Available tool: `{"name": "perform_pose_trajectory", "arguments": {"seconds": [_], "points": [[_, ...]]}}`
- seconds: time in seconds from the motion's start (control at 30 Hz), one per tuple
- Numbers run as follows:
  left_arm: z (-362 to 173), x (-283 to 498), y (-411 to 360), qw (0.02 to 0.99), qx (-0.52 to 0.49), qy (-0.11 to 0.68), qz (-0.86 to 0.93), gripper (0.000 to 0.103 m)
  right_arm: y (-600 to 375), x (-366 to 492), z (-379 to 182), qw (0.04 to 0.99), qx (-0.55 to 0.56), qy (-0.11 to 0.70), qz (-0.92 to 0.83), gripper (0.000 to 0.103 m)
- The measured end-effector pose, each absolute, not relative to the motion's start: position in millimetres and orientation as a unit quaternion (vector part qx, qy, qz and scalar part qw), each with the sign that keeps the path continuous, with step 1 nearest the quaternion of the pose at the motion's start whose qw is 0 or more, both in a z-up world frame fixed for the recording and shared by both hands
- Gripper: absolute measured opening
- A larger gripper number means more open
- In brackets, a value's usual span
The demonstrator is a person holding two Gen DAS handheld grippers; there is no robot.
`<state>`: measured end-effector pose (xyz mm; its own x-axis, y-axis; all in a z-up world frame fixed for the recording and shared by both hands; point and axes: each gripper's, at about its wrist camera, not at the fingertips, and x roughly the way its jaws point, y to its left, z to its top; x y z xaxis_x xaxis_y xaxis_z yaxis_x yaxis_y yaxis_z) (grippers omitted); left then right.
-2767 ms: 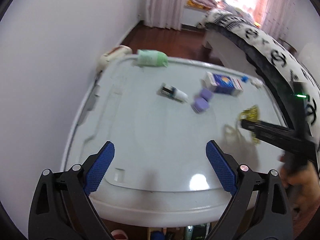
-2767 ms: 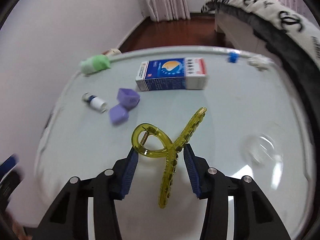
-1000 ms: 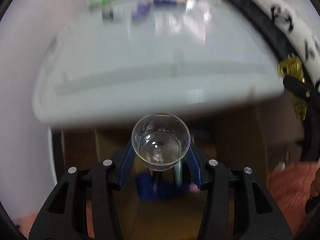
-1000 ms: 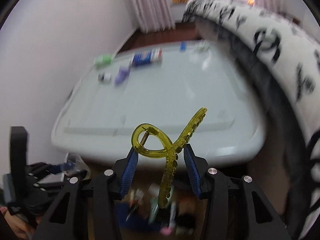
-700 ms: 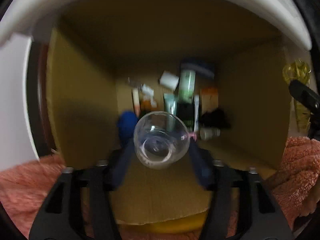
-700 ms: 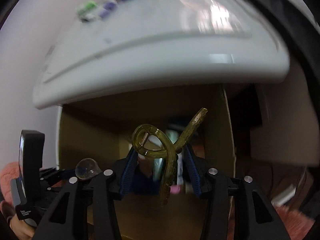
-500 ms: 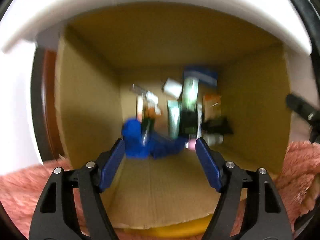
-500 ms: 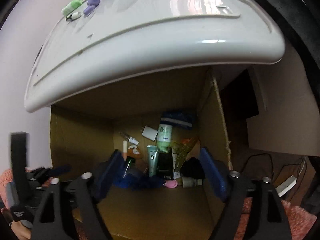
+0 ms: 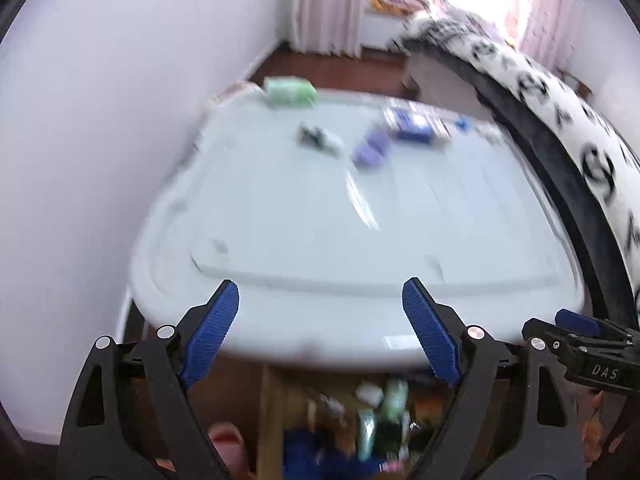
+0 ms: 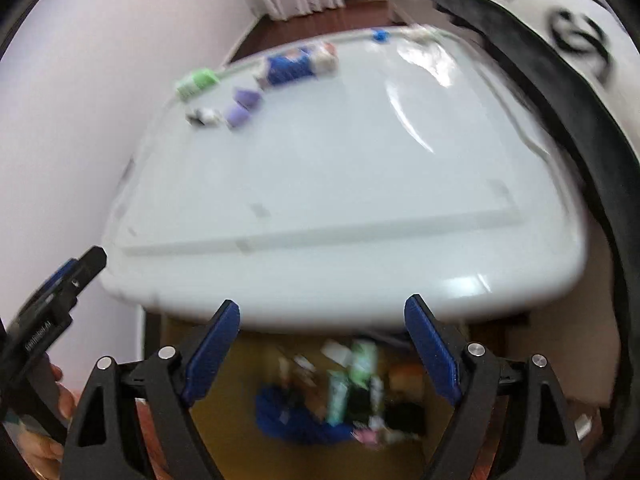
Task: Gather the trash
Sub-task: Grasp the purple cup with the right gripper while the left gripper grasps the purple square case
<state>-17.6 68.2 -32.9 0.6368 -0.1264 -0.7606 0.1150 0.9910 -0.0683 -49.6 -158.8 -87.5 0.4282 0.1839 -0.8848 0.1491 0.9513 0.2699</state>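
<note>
The white table [image 10: 340, 184] is filling most of both views, its top blurred and its rounded near edge hanging over the open cardboard box [image 10: 224, 412] on the floor below. A bed with a black-and-white patterned cover [image 9: 580, 128] is running along the table's right side, and a pale wall [image 9: 100, 120] is closing off the left. Inside the box a blurred heap of trash [image 10: 348, 392] is lying, with a blue mass low at the left and several tubes standing roughly upright, their long axes running toward the table's edge. At the far end of the table more trash is sitting: a blue-and-white carton [image 10: 298, 65] lying flat with its long side along the far edge, a green packet [image 10: 197, 81] to its left near the corner, two purple pieces [image 10: 242, 107] touching each other just in front of the carton, and a small dark-and-white tube [image 10: 205, 116] beside them. A small blue item [image 10: 380, 35] is resting at the far rim. The left gripper [image 9: 320, 332] is hanging over the table's near edge; its jaws have just been opening and are standing wide with nothing between them. The right gripper [image 10: 322, 342] is likewise spread wide and empty above the box mouth.
</note>
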Motion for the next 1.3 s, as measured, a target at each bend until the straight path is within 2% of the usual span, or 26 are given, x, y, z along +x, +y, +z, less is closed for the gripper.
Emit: {"name": "perform_pose_trajectory", "arguments": {"seconds": [0.23, 0.5, 0.53, 0.57, 0.6, 0.63, 0.67, 0.97, 1.17, 1.3], "points": [[-21, -3, 96, 0.925, -0.013, 0.38, -0.021, 0.082, -121, 86, -86, 0.839, 0.163, 0.519, 0.029, 0.083], [-35, 8, 105, 0.91, -0.014, 0.413, -0.03, 0.082, -79, 217, -126, 0.836, 0.151, 0.527, -0.031, 0.081], [-38, 10, 105, 0.906, -0.018, 0.421, -0.037, 0.082, -77, 223, -131, 0.835, 0.15, 0.529, -0.038, 0.079], [-39, 9, 106, 0.904, -0.021, 0.425, -0.039, 0.082, -76, 230, -137, 0.834, 0.146, 0.53, -0.044, 0.073], [-40, 10, 108, 0.9, -0.028, 0.433, -0.044, 0.082, -74, 238, -142, 0.832, 0.139, 0.535, -0.054, 0.056], [-41, 10, 108, 0.898, -0.033, 0.436, -0.048, 0.082, -74, 242, -145, 0.828, 0.14, 0.541, -0.055, 0.05], [-40, 10, 109, 0.897, -0.037, 0.437, -0.05, 0.082, -74, 243, -146, 0.829, 0.137, 0.538, -0.062, 0.04], [-45, 9, 105, 0.893, -0.035, 0.446, -0.049, 0.082, -93, 201, -123, 0.845, 0.123, 0.518, -0.058, 0.04], [-75, 14, 84, 0.868, 0.008, 0.493, -0.059, 0.082, -133, 104, -69, 0.871, 0.113, 0.478, -0.018, 0.04], [-92, 27, 62, 0.843, -0.01, 0.532, -0.084, 0.082, -157, 36, -53, 0.88, 0.099, 0.464, 0.002, 0.041]]}}
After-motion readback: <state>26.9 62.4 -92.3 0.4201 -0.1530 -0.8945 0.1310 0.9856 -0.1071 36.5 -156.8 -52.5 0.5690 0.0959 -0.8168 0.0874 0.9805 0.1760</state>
